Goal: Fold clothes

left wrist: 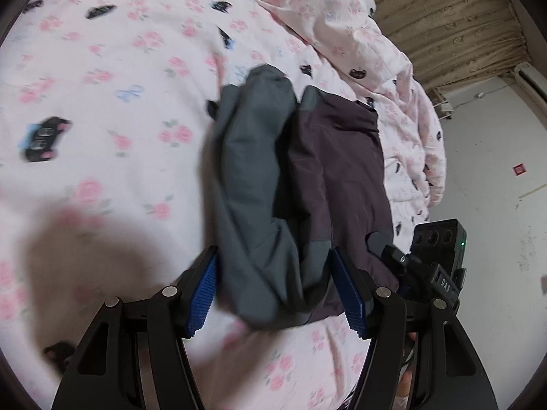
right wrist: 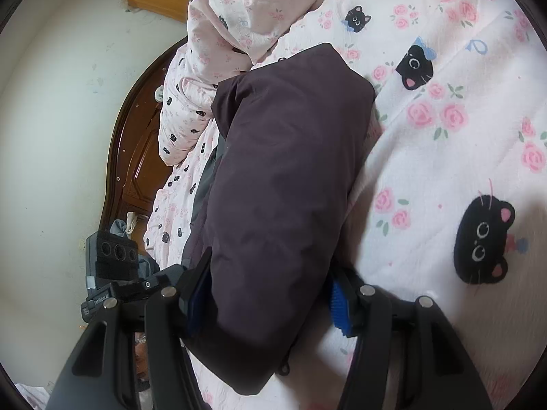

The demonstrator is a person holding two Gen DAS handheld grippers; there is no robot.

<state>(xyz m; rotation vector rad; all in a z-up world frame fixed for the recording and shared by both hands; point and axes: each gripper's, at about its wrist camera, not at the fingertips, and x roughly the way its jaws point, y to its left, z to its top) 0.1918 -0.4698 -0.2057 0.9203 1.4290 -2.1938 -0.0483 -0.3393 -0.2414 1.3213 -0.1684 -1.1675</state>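
A folded dark purple jacket (right wrist: 283,171) with grey sleeves lies on the pink flowered bedspread (right wrist: 444,157). My right gripper (right wrist: 271,263) is shut on its near end, and the thick fabric fills the gap and bulges over the left pad. In the left wrist view the same jacket (left wrist: 342,157) shows beside its grey sleeve (left wrist: 253,177), which runs lengthwise across the jacket's left side. My left gripper (left wrist: 273,251) is open, its blue pads (left wrist: 201,290) standing either side of the sleeve's near end. The right gripper's body (left wrist: 434,256) shows just right of the jacket.
A bunched pink quilt (left wrist: 393,78) with black cat prints is heaped along the bed's far side by the jacket. A dark wooden headboard (right wrist: 136,143) and a white wall (right wrist: 58,119) lie beyond it. The bedspread (left wrist: 102,102) stretches wide to the left.
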